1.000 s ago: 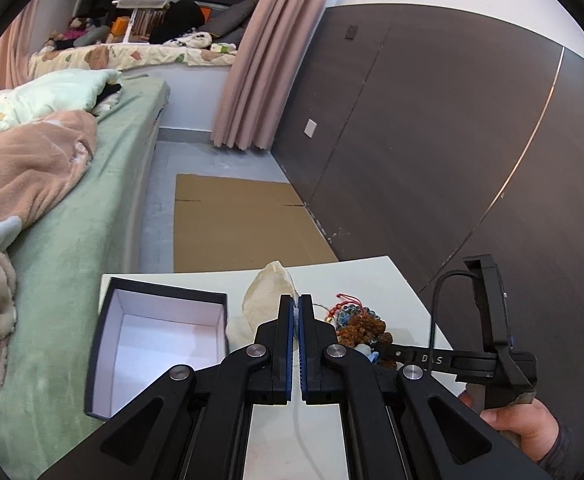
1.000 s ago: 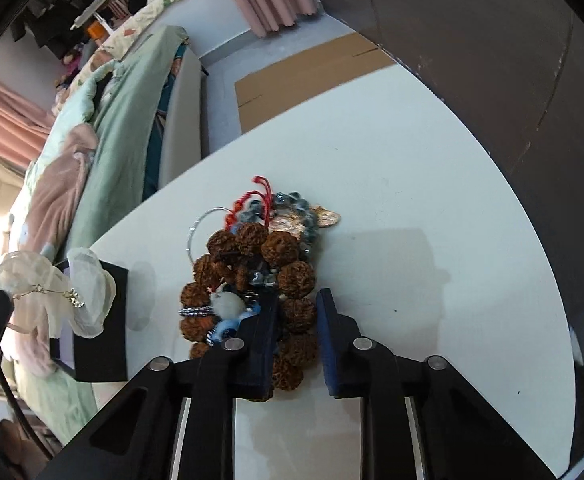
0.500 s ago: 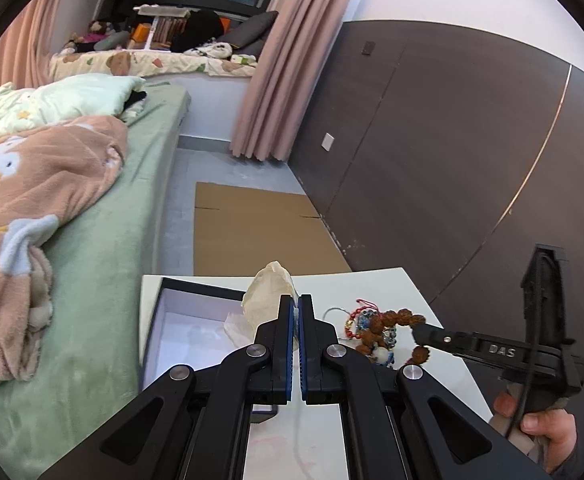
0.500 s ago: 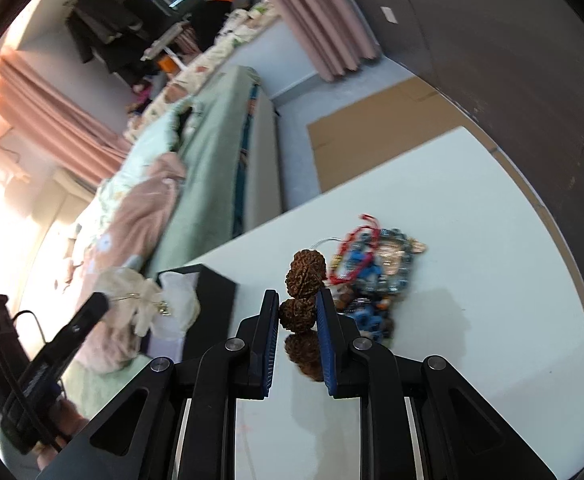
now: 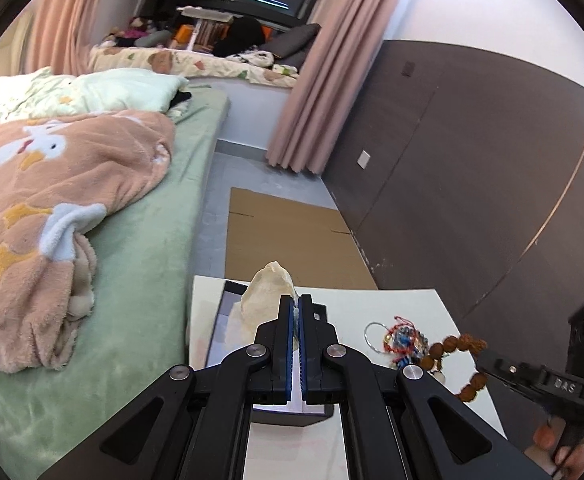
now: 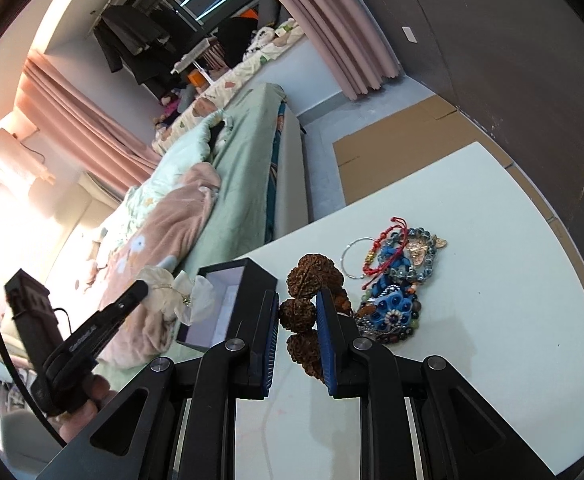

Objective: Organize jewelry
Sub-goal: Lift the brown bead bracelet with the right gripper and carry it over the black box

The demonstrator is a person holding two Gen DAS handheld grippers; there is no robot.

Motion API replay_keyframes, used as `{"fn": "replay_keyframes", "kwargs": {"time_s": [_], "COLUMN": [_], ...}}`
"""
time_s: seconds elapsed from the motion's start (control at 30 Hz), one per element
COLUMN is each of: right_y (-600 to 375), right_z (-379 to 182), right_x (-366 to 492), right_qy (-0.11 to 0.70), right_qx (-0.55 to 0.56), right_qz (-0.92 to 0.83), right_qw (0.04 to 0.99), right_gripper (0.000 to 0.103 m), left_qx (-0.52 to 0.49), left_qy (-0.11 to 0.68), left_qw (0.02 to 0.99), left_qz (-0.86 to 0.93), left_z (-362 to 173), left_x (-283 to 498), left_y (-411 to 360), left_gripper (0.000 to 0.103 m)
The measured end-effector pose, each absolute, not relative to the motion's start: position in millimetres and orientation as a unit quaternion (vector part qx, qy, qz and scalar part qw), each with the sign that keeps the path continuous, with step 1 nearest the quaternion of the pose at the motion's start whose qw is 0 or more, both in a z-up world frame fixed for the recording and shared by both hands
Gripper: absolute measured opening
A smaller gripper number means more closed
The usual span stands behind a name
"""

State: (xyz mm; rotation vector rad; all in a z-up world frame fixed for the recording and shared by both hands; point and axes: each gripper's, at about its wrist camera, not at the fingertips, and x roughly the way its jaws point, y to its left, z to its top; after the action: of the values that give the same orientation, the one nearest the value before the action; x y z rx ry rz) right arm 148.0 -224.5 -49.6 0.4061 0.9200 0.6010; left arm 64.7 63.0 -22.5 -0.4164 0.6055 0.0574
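Brown bead bracelet [image 6: 300, 312] between right claw [image 6: 296, 316] pads

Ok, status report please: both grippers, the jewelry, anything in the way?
Left gripper shut on pouch. Right gripper shut on bracelet, lifted. Nothing blocking box.

My left gripper [image 5: 296, 320] is hanging over the open box [image 6: 231, 280], a cloth pouch [image 5: 267, 292] pinched between its jaws; the box is sitting at the table's [image 6: 492, 320] left edge, nearest the bed [image 5: 139, 260]; my right gripper [image 6: 298, 316] is holding a strand of large beads [image 6: 300, 312] just right of the box, above the table; the jewelry pile [image 6: 396, 280] is lying on the table right of the beads; a ring [image 6: 352, 258] is resting at the pile's far left; cardboard [image 5: 292, 236] is lying on the floor beyond the table's far edge.
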Motion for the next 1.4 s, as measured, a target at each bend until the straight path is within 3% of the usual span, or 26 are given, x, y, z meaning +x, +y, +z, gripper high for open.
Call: {"fn": "replay_keyframes", "kwargs": {"time_s": [0.37, 0.7, 0.77, 0.83, 1.4], "right_y": [-222.7, -221.2, -219.5, -217.0, -171.3], "right_z": [-30.6, -14.2, -8.4, -3.0, 43.8], "right_x": [140.2, 142.6, 144.4, 146.1, 158.9], "right_qy": [0.393, 0.370, 0.366, 0.361, 0.333], "right_qx": [0.217, 0.222, 0.220, 0.218, 0.208], "right_qz": [0.300, 0.315, 0.317, 0.321, 0.373], "right_qw": [0.842, 0.845, 0.847, 0.848, 0.841], "right_gripper": [0.020, 0.020, 0.020, 0.020, 0.020], "left_qx": [-0.309, -0.284, -0.275, -0.267, -0.268], "left_qy": [0.365, 0.347, 0.340, 0.334, 0.300], "left_qw": [0.878, 0.894, 0.899, 0.904, 0.916], "left_qz": [-0.012, -0.008, -0.007, -0.010, -0.002], "left_z": [-54.3, -40.8, -36.6, -31.4, -12.7], "left_x": [77.0, 66.1, 64.6, 64.1, 54.4], "left_y": [88.0, 83.3, 81.7, 78.8, 98.1], "left_gripper": [0.002, 0.006, 0.024, 0.101, 0.103]}}
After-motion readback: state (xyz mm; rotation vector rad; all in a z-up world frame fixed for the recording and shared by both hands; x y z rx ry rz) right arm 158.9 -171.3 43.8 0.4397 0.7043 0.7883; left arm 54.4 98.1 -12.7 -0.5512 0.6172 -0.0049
